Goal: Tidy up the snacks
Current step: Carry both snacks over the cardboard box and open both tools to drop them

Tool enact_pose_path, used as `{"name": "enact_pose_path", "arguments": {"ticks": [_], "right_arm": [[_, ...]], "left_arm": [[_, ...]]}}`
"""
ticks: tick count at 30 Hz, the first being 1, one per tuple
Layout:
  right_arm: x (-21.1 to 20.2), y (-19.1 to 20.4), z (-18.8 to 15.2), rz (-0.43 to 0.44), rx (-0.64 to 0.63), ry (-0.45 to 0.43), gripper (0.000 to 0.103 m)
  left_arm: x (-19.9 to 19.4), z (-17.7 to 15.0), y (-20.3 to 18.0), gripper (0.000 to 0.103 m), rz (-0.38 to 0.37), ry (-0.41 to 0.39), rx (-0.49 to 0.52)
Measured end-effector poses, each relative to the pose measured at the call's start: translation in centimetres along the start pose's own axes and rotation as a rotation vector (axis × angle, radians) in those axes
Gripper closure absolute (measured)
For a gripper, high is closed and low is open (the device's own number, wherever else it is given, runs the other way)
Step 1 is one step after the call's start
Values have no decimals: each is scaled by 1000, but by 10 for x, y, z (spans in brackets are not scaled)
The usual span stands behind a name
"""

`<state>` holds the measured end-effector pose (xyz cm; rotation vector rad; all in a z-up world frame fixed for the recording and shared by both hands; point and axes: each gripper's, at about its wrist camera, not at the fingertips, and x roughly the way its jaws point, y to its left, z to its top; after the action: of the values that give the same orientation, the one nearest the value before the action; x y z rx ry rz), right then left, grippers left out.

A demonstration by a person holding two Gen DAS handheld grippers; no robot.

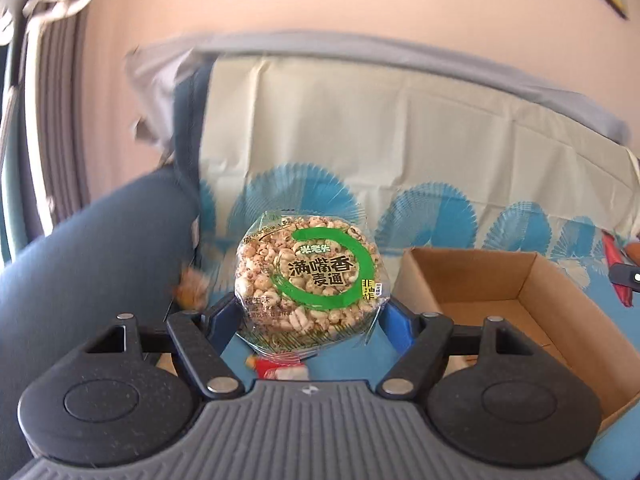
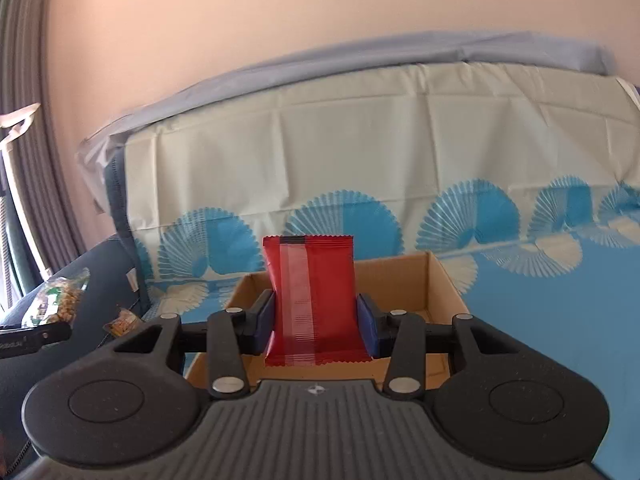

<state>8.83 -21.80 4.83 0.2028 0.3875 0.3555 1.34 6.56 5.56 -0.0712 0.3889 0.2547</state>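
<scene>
My left gripper (image 1: 310, 316) is shut on a round puffed-grain cake (image 1: 310, 276) in a clear wrapper with a green ring, held up above the blue cloth. An open cardboard box (image 1: 520, 276) stands just to its right. My right gripper (image 2: 316, 320) is shut on a red snack packet (image 2: 312, 300), upright between the blue pads, in front of and over the same cardboard box (image 2: 440, 280). In the right wrist view the left gripper's tip with the grain cake (image 2: 56, 300) shows at the far left. The red packet (image 1: 616, 272) shows at the left view's right edge.
A small wrapped snack (image 1: 192, 288) lies by the dark blue sofa arm (image 1: 100, 260), also seen as a small snack (image 2: 124, 324). A red-and-white wrapper (image 1: 280, 368) lies under the left gripper. A fan-patterned cloth (image 2: 360, 168) covers the sofa back; curtains hang at left.
</scene>
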Motion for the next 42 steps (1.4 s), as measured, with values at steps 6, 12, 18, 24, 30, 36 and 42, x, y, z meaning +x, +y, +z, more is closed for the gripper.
{"name": "enact_pose_path", "arguments": {"ticks": [6,12,18,24,30,36,42], "right_arm": [[-2,-23,-10,-72,51,-12,58],[1,-35,-11,-107,54,4,58],[0,-36,-13,-147,28,3,58],[9,-37,-15,-174,-15,24,58],[18,-34,-17,-186,-31,41,57],[24,-27,-19,-185,-49,49,57],[27,-25,-20,-189,-62,60,54]], "left_arm": [[8,26,-44,24,-83,14,-14],[11,21,-89,24,-169,-21,-17],[25,-17,-106,24,-194,66,18],[37,-23,-117,24,-228,80,49],[38,-25,-127,24,-277,97,67],[40,-30,-134,24,-302,126,76],[39,-31,-138,24,-313,119,91]]}}
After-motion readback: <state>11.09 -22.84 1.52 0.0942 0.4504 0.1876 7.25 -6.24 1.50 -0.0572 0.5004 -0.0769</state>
